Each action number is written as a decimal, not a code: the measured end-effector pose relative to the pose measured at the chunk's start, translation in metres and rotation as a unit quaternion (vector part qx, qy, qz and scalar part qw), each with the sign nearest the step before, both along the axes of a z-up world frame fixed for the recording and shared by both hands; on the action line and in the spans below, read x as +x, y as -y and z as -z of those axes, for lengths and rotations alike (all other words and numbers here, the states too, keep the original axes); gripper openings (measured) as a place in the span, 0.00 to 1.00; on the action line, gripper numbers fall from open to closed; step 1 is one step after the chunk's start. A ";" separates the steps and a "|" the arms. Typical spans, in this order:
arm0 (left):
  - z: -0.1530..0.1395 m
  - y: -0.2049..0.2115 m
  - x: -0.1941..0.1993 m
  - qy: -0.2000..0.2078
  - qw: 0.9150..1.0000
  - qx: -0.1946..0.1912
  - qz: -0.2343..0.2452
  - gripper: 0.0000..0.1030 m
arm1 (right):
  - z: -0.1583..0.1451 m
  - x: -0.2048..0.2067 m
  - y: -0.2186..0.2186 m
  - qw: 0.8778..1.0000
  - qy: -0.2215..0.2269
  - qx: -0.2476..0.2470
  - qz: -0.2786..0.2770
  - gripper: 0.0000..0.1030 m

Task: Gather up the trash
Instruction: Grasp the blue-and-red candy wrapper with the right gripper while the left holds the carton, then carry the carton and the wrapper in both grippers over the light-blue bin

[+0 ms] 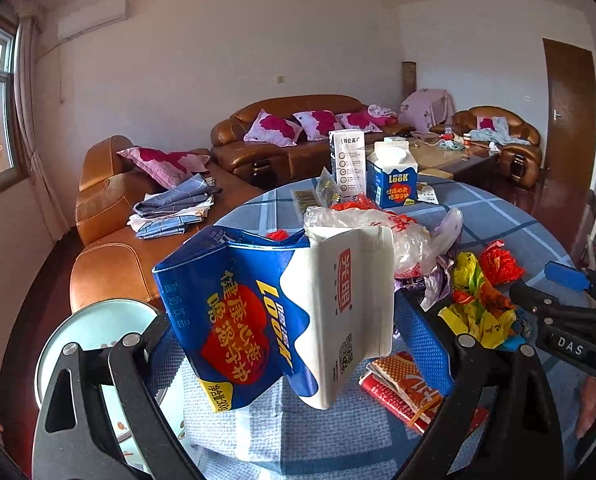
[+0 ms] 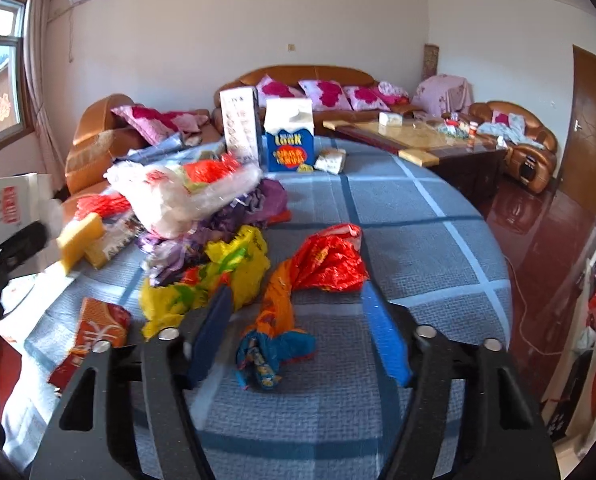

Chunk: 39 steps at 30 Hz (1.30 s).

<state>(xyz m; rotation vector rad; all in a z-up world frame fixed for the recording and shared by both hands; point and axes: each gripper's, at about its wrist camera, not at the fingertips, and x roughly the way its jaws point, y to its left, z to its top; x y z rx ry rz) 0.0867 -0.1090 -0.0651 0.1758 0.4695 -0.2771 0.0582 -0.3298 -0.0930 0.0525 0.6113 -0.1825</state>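
Nearest to the left wrist camera, the left gripper [image 1: 293,344] holds a crushed blue and white milk carton [image 1: 273,320] between its fingers, closed on the carton's sides and lifting it above the surface [image 1: 498,216], probably to carry it away as trash. The carton is squeezed flat, so it sits firmly in the grip. Beside the carton, to its right, lies the pile of plastic bags and wrappers [image 1: 474,300]. The right gripper [image 2: 298,344] hangs with its fingers wide apart and empty around the twisted orange and blue bag [image 2: 281,320], which rests on the surface further right of the carton, likely the next piece to collect. Behind the carton stands a second, upright blue carton [image 1: 392,176].
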 end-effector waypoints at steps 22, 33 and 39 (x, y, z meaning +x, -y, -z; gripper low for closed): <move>-0.001 -0.015 -0.008 0.002 1.000 -0.016 -0.004 0.89 | 0.025 0.023 -0.011 0.992 -0.086 0.074 -0.055 0.23; -0.010 -0.025 -0.010 0.011 1.000 -0.019 -0.013 0.89 | 0.003 0.009 -0.003 0.999 -0.039 0.015 -0.017 0.22; -0.014 -0.046 -0.009 0.020 0.998 0.001 -0.057 0.89 | -0.030 0.017 -0.021 0.998 0.003 0.003 -0.057 0.23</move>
